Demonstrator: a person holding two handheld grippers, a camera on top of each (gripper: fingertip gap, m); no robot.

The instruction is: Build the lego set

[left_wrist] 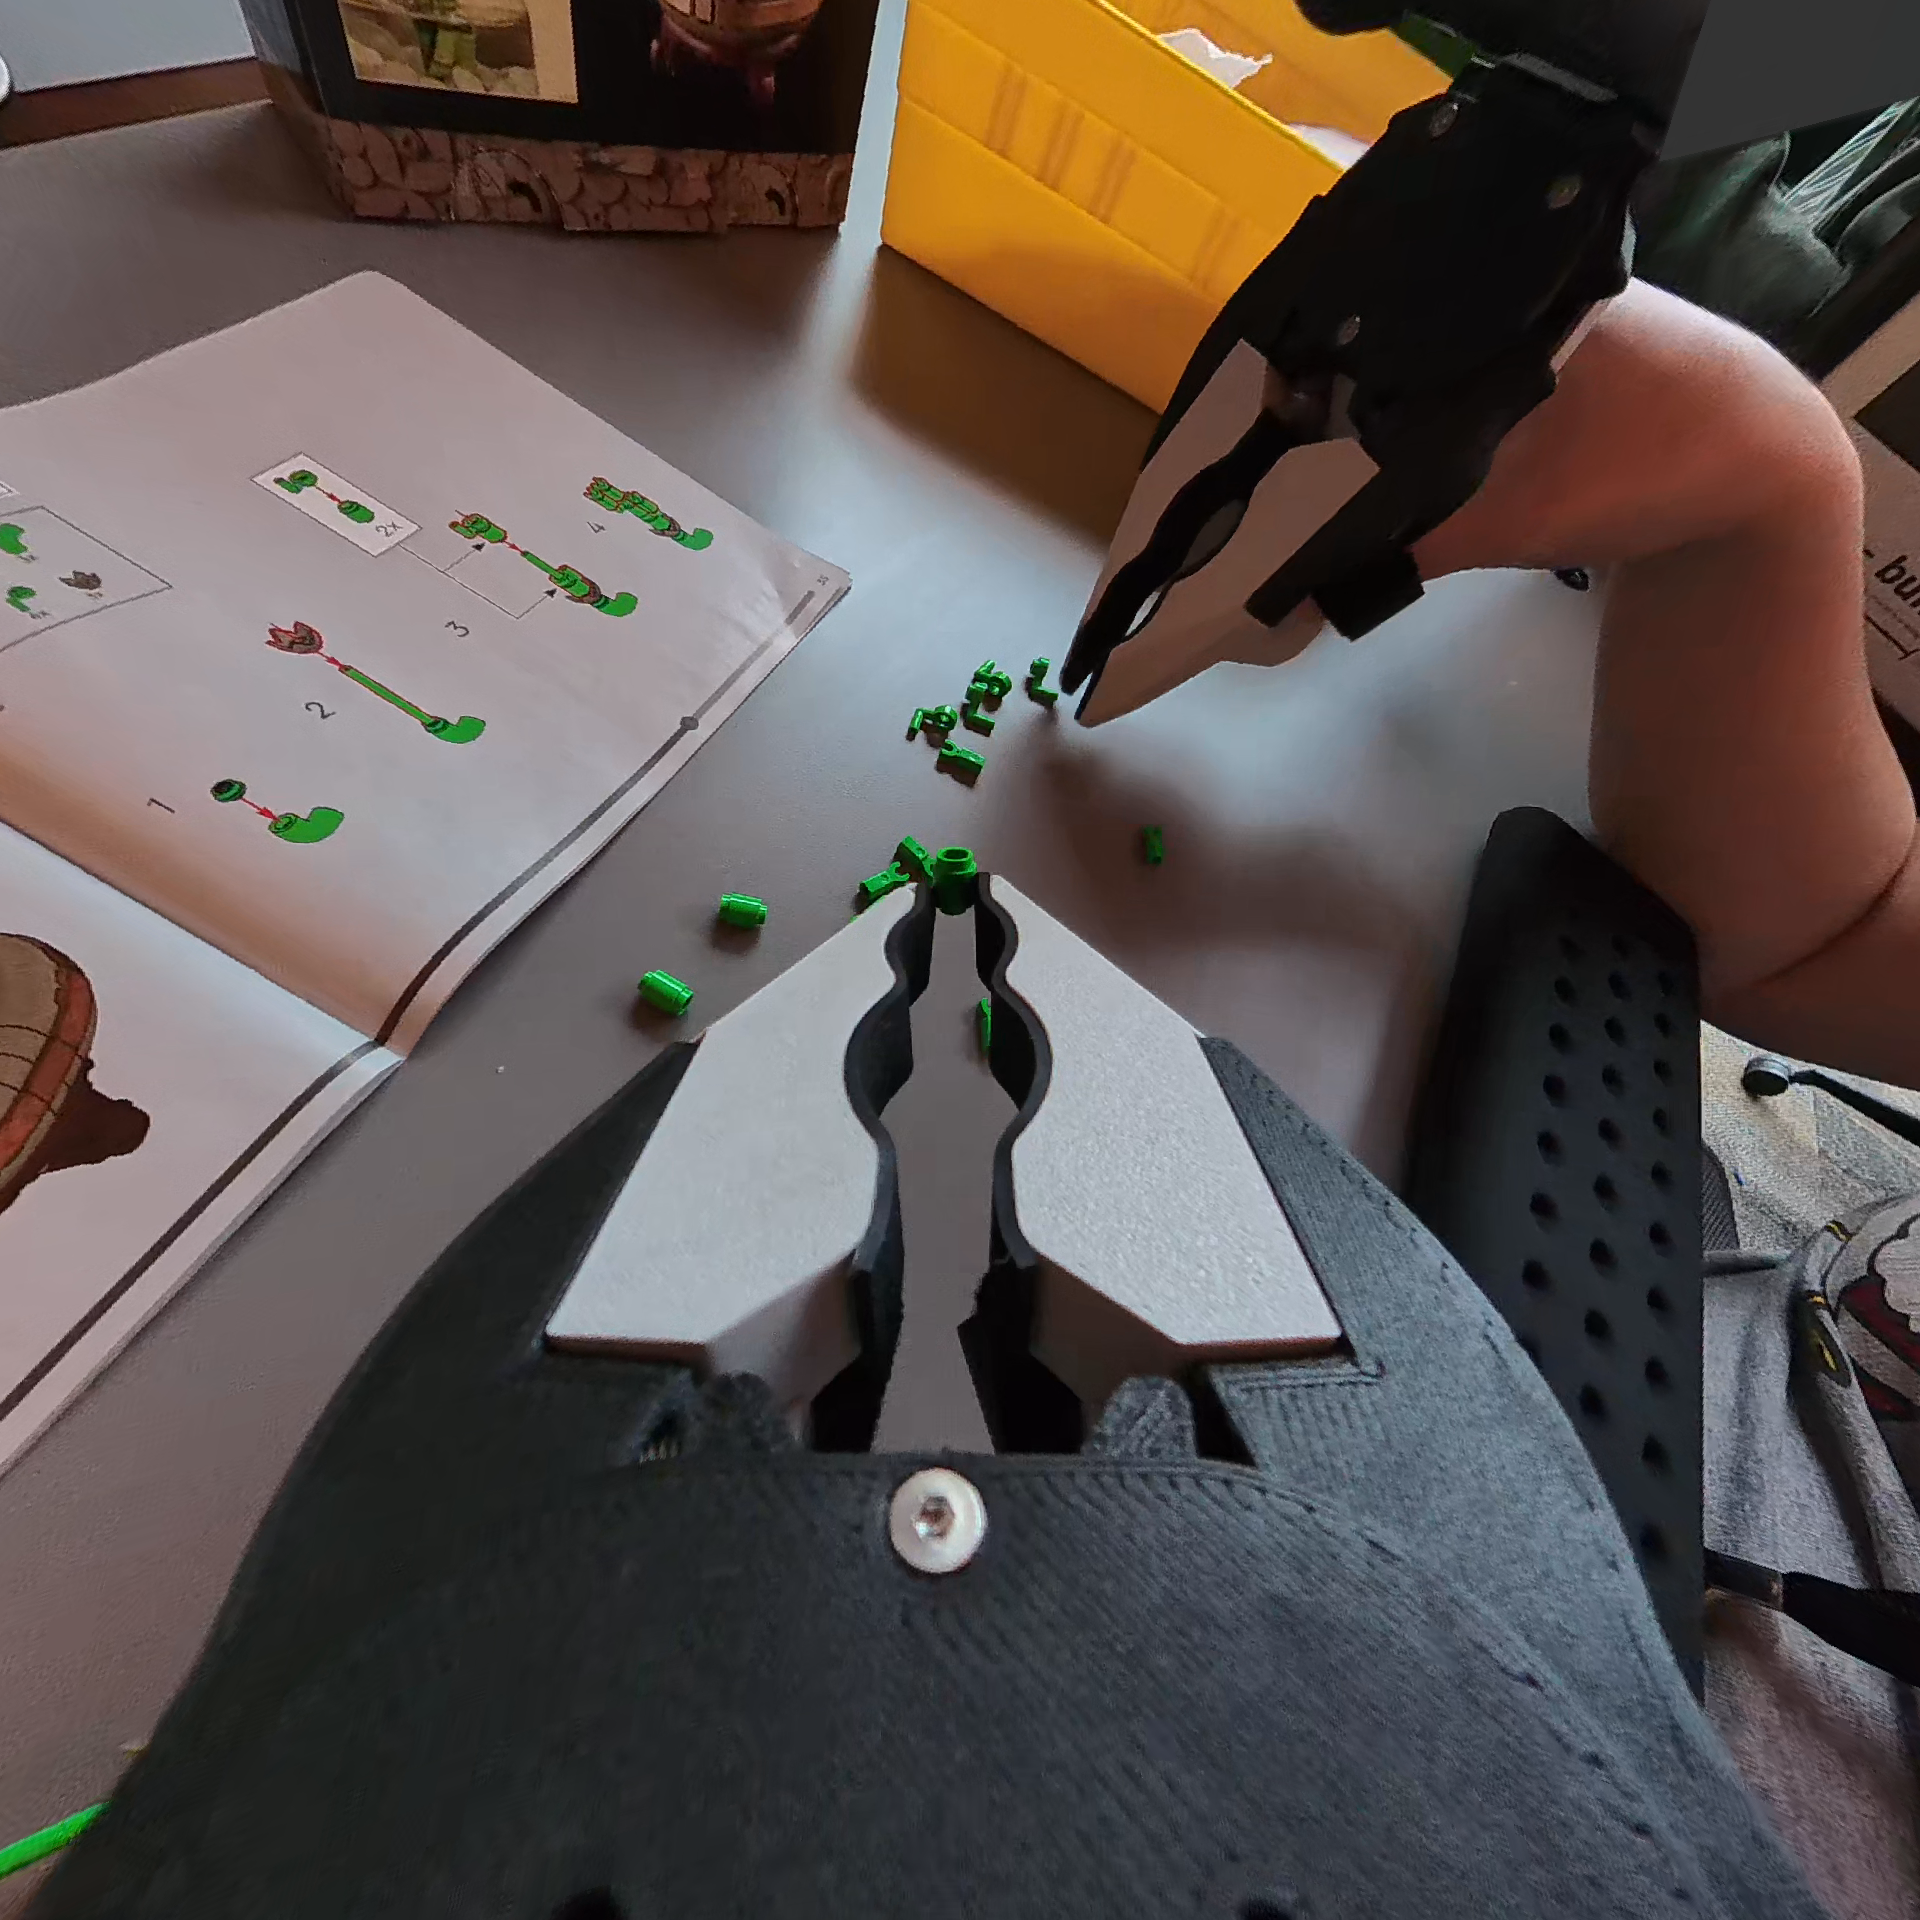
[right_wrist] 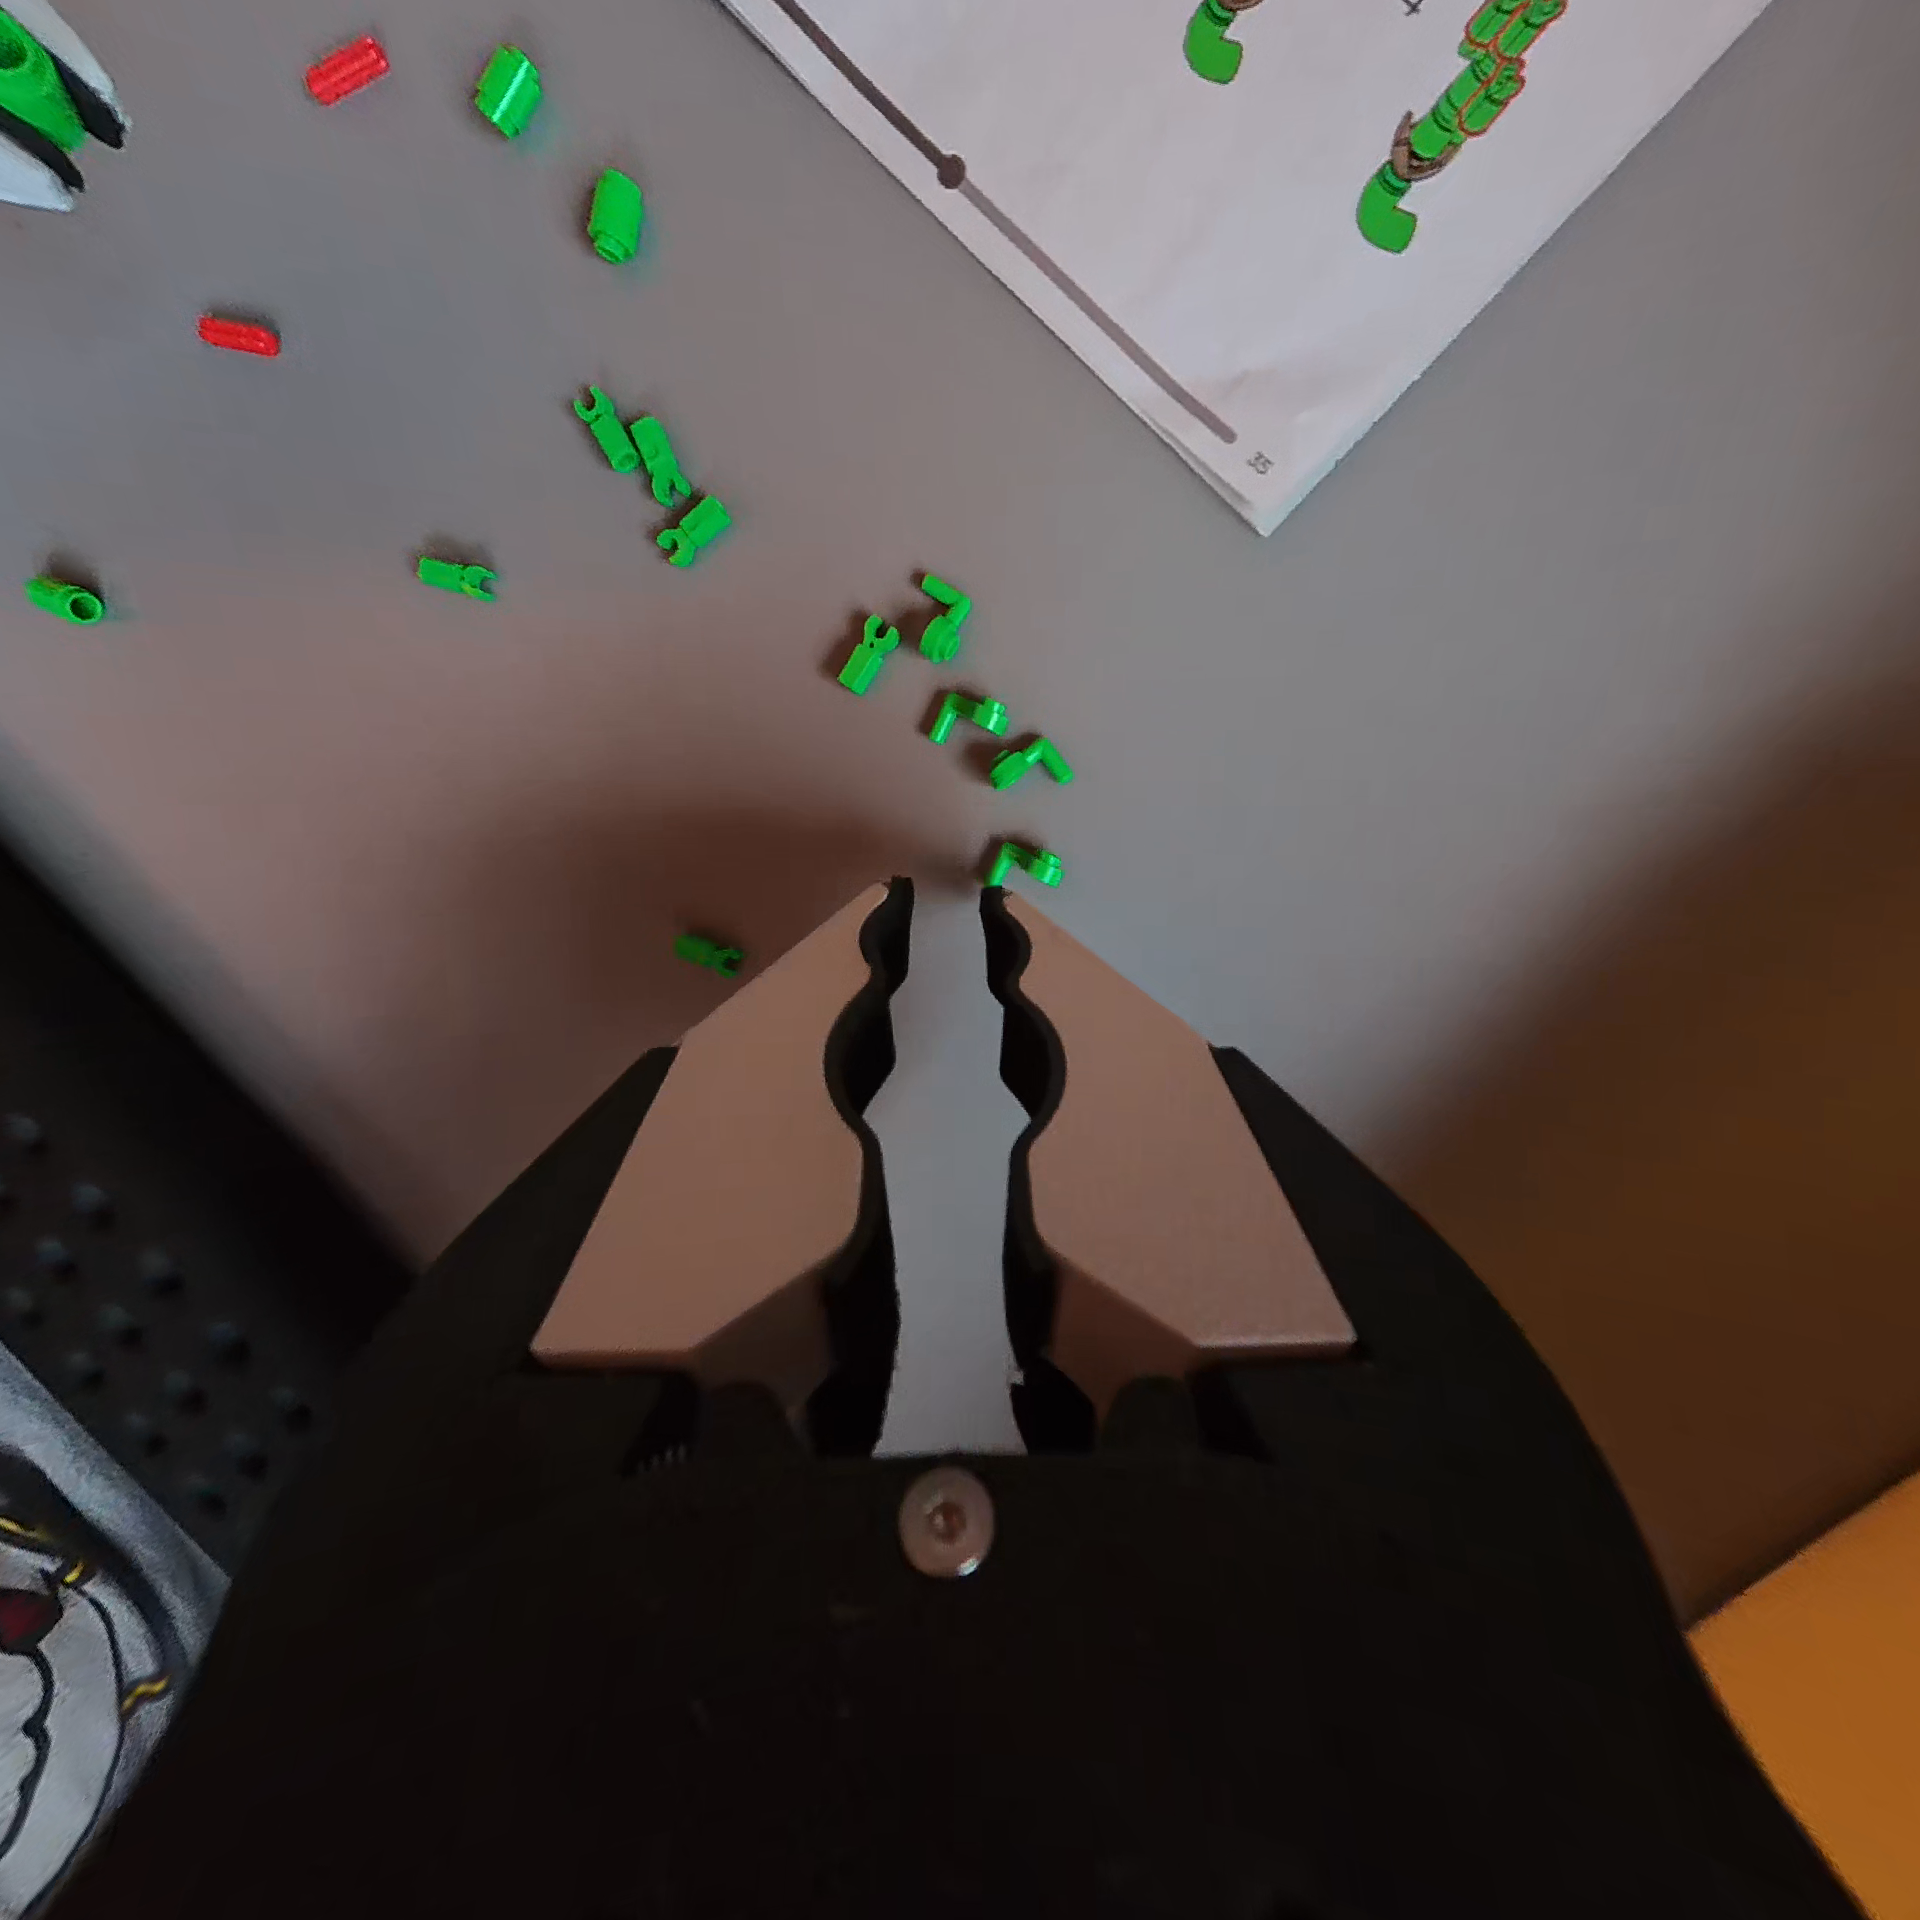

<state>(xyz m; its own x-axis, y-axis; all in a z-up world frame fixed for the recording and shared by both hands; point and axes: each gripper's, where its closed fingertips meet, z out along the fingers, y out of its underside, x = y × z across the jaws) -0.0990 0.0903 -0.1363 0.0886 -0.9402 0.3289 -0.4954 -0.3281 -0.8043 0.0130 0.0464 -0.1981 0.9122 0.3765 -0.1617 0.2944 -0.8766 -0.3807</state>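
Observation:
My left gripper [left_wrist: 956,896] is shut on a small green round Lego piece [left_wrist: 954,868], held at its tips just above the grey table; it also shows in the right wrist view [right_wrist: 26,83]. My right gripper [right_wrist: 945,894] is slightly open and empty, tips down close to the table. A green angled clip piece [right_wrist: 1023,864] lies right beside its right fingertip [right_wrist: 992,902]. In the left wrist view the right gripper [left_wrist: 1081,701] points down next to a cluster of green clip pieces [left_wrist: 977,717]. More green pieces [right_wrist: 655,457] are scattered on the table.
An open instruction booklet [left_wrist: 364,623] lies to the left. A yellow bin [left_wrist: 1091,177] and the Lego box [left_wrist: 582,104] stand at the back. Two red pieces [right_wrist: 239,335] lie on the table. A person's arm [left_wrist: 1714,675] and a black perforated chair part [left_wrist: 1579,1143] are at the right. One gripper's finger ends stand about 15 cm off the other's.

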